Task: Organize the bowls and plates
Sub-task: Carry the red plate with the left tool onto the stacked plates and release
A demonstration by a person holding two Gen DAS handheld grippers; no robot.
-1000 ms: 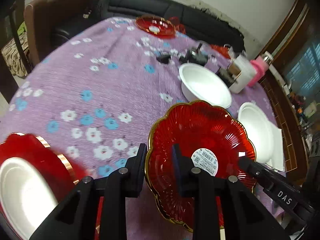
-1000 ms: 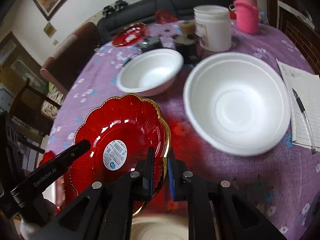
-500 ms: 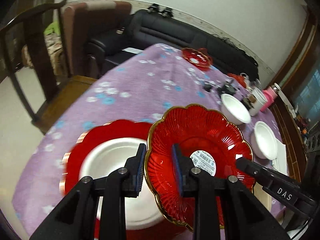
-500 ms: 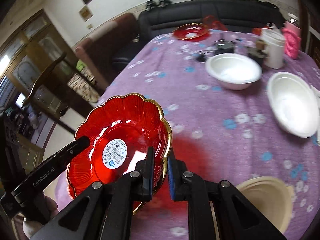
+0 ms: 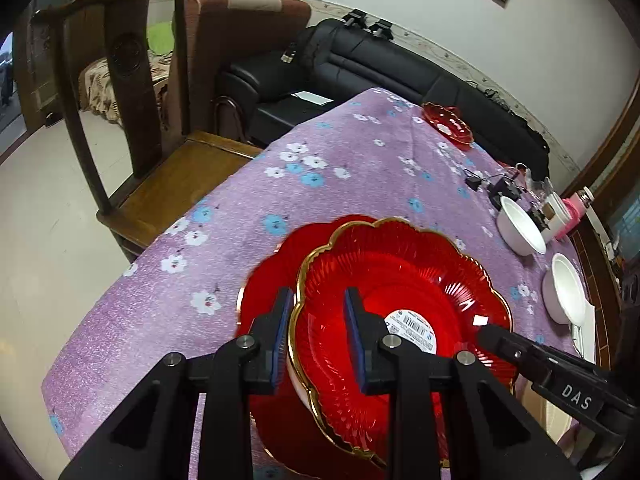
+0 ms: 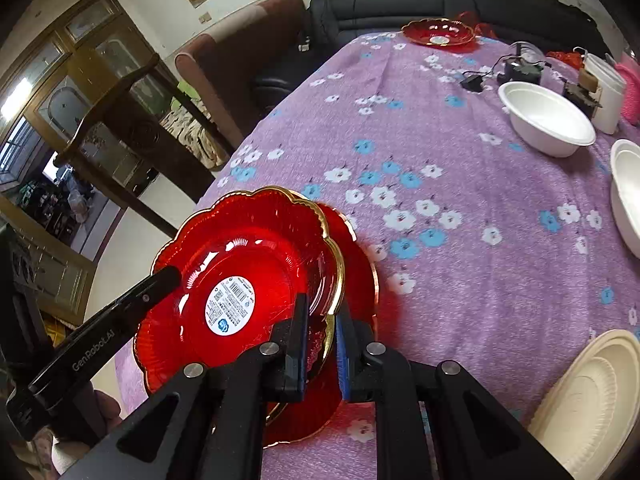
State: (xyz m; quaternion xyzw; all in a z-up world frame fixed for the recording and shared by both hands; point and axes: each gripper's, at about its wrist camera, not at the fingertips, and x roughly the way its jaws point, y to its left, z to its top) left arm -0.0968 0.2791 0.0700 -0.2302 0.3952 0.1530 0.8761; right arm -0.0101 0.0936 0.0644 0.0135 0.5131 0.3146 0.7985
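A red scalloped plate point(image 5: 404, 280) with a gold rim and a barcode sticker hangs tilted between both grippers. My left gripper point(image 5: 319, 300) is shut on its left rim. My right gripper point(image 6: 322, 306) is shut on its right rim point(image 6: 332, 280). Directly beneath lies a second red gold-rimmed plate point(image 5: 272, 264) on the purple floral tablecloth point(image 5: 340, 168). A sliver of a white dish point(image 5: 299, 384) on that plate shows under the held one. Two white bowls point(image 6: 548, 120) point(image 6: 628, 196) sit farther along the table.
A third red plate point(image 6: 438, 32) lies at the table's far end. A cream paper plate point(image 6: 592, 400) sits near my right gripper. Small black gadgets, a white tub point(image 6: 604, 92) and a pink bottle stand behind the bowls. A wooden chair point(image 5: 132, 80) stands off the table's left edge.
Both grippers carried the red plate leftward across the table, away from the white bowls. It now hangs over the other red plate and hides nearly all of the white dish on it.
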